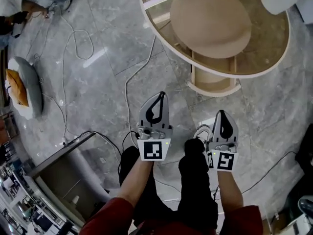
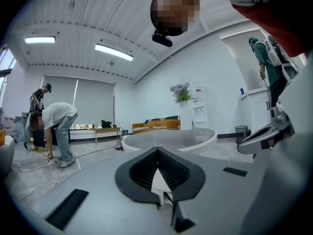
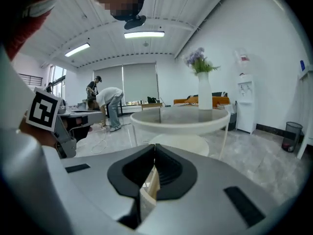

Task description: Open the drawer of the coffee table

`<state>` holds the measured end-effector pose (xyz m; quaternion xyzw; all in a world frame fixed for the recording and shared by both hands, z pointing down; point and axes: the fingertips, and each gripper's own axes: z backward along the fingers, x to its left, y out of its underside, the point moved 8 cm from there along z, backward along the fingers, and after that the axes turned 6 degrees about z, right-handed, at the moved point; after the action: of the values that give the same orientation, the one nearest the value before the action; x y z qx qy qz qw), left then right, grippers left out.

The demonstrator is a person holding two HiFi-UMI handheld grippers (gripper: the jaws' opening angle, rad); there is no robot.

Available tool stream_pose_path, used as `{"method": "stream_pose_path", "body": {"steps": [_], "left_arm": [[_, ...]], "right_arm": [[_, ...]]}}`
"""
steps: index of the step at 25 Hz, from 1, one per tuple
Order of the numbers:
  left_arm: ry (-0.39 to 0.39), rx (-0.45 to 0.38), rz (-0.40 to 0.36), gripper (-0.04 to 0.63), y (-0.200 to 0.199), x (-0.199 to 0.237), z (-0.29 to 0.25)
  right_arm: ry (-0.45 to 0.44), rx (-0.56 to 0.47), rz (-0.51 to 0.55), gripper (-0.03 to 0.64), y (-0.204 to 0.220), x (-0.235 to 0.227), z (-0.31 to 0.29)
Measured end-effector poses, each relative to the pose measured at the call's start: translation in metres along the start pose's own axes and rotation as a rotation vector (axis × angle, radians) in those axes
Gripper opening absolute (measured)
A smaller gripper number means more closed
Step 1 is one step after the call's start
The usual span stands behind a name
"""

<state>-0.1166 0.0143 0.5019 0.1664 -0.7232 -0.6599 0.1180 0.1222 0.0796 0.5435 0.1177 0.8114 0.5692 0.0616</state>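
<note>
The round coffee table (image 1: 172, 49) has a glass top with a white rim and a tan round shelf below. A beige drawer box (image 1: 213, 81) sits under its near edge. My left gripper (image 1: 159, 96) hangs over the floor short of the table, its jaws together and nothing between them. My right gripper (image 1: 223, 113) hangs beside it, just below the drawer box in the head view, also shut and empty. Both are apart from the table. The left gripper view shows its closed tips (image 2: 157, 150) in front of the table (image 2: 168, 140). The right gripper (image 3: 154, 147) points at the table (image 3: 178, 119).
A white vase (image 3: 204, 94) with flowers stands on the table. Cables (image 1: 73, 38) trail over the grey marble floor. A cushion (image 1: 24, 84) lies at the left and a grey cabinet (image 1: 63, 175) stands near left. Two people (image 2: 54, 126) are at the back of the room.
</note>
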Motion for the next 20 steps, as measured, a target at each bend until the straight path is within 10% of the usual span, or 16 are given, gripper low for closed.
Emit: {"method": "stream_pose_path", "body": {"steps": [11, 20], "left_arm": [[-0.036, 0.188, 0.109, 0.014, -0.292, 0.017, 0.09], [-0.006, 0.013, 0.079, 0.014, -0.469, 0.032, 0.105]], "right_arm": [[-0.001, -0.125, -0.011, 0.021, -0.322, -0.013, 0.092], [0.081, -0.354, 0.007, 0.023, -0.495, -0.028, 0.155]]}}
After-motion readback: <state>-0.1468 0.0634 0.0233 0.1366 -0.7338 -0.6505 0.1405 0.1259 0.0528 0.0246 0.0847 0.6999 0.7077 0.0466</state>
